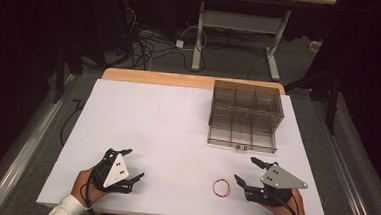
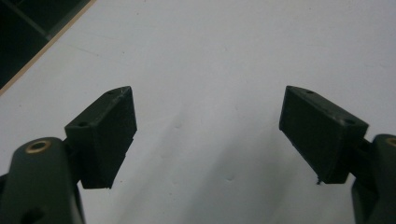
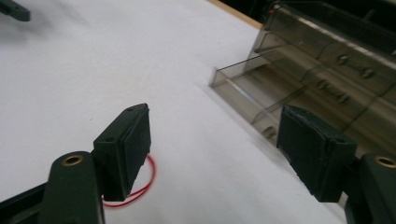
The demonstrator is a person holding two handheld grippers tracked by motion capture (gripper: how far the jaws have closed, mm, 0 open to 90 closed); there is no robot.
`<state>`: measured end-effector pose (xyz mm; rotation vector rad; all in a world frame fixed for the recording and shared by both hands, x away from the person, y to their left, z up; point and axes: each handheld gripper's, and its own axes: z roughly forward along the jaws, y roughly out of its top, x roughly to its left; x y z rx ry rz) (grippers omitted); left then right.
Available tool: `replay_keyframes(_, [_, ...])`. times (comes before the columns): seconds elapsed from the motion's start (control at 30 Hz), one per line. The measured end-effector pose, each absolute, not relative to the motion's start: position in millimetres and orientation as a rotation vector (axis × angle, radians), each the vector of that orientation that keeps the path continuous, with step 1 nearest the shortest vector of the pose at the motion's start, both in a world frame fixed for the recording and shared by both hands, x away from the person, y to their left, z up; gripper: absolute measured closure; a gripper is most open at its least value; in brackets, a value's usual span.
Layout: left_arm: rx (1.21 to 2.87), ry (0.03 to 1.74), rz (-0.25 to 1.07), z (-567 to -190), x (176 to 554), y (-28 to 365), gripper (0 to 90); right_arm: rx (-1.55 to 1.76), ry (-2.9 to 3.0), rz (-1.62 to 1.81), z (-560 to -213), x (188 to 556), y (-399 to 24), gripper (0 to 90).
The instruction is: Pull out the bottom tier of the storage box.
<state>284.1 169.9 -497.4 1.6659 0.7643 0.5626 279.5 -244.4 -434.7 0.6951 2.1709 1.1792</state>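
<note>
A thin red rubber band [image 1: 221, 188] lies flat on the white table top [image 1: 177, 126] near the front edge. My right gripper [image 1: 244, 169] rests just right of it, open with nothing between its pads. In the right gripper view the band [image 3: 145, 183] peeks out from behind the left jaw of my right gripper [image 3: 215, 109]. A smoky clear drawer cabinet [image 1: 245, 116] stands at the back right, with one low drawer [image 3: 252, 93] pulled out. My left gripper [image 1: 135, 163] sits at the front left, open over bare white surface, as the left gripper view [image 2: 208, 91] also shows.
A wooden table edge [image 1: 155, 77] runs along the back of the white top. Beyond it are floor cables [image 1: 147, 45] and a desk's white legs [image 1: 199, 38]. A fingertip of the left gripper [image 3: 14, 10] shows at the top left of the right gripper view.
</note>
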Motion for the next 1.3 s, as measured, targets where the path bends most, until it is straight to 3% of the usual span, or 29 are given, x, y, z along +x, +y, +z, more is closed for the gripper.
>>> replay_keyframes(0.27, [1.671,0.764,0.562,-498.6,284.2,169.2,18.2,0.661,2.264,1.166,-447.8,273.5,-233.6,29.1])
replay_keyframes(0.4, [1.669,0.768,0.565,-498.4,284.4,169.4,18.2,0.608,2.347,1.136,-457.3,270.8,-225.0,39.4])
replay_keyframes(0.63, [1.662,0.765,0.565,-497.4,284.3,170.1,18.2,0.552,2.487,1.096,-469.7,271.7,-212.5,49.8])
replay_keyframes(1.3, [1.667,0.777,0.547,-500.3,289.5,171.1,18.2,0.521,2.651,1.055,-477.8,279.9,-203.6,88.5])
